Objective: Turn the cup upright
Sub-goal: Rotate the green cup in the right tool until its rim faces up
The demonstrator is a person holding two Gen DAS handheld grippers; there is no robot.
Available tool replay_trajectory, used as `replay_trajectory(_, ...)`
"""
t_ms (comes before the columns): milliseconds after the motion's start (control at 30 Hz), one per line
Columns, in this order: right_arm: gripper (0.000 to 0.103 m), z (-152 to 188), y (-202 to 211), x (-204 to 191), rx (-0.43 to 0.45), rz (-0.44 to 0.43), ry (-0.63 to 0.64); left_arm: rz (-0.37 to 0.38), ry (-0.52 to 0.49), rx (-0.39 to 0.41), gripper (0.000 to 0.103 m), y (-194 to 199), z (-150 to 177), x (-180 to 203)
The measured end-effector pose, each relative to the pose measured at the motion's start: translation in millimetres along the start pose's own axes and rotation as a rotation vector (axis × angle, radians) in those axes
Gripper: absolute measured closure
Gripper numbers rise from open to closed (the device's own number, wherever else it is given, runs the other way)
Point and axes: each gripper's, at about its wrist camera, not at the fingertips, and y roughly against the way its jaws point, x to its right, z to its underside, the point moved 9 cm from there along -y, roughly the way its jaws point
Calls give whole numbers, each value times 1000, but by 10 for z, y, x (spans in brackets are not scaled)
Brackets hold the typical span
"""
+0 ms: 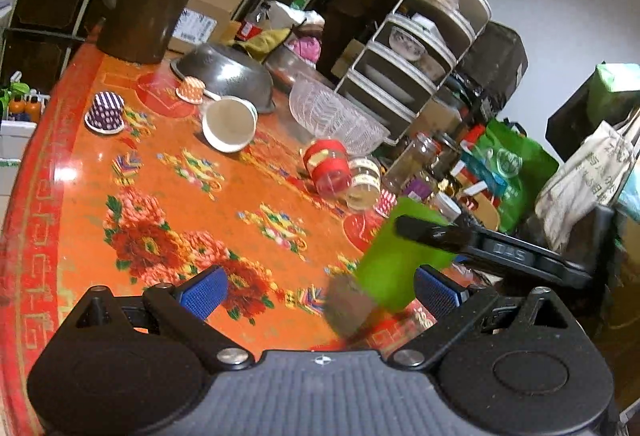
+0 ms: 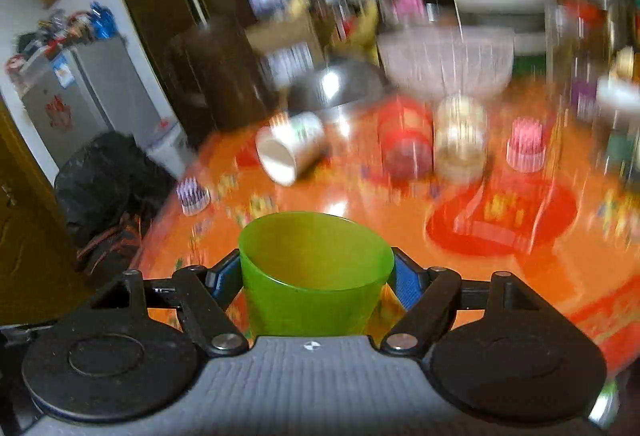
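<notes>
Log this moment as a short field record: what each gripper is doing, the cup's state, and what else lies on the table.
held object: green cup, mouth up toward the camera
right gripper: shut on green cup
left gripper: open, holding nothing
surface: orange floral table
lying on side: white cup, red jar
upside down: steel bowl
image quality: right wrist view motion-blurred

Green cup (image 2: 316, 276), mouth up, off table
</notes>
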Motion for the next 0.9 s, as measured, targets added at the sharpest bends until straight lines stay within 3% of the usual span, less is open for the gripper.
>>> replay_trajectory(167,27,-99,272,-155,258,83,174,-4,1,45,2,69,-58,-47)
replay_trajectory(333,27,49,261,-181,400,141,277,3,10,64,2,94,-57,-99)
replay_trajectory(700,27,371,21,-241,503,152,351,21,10,127,2,194,-95,-188)
replay_trajectory(900,27,424,-41,-334,497,142,363,19,32,122,2,160,-74,-264)
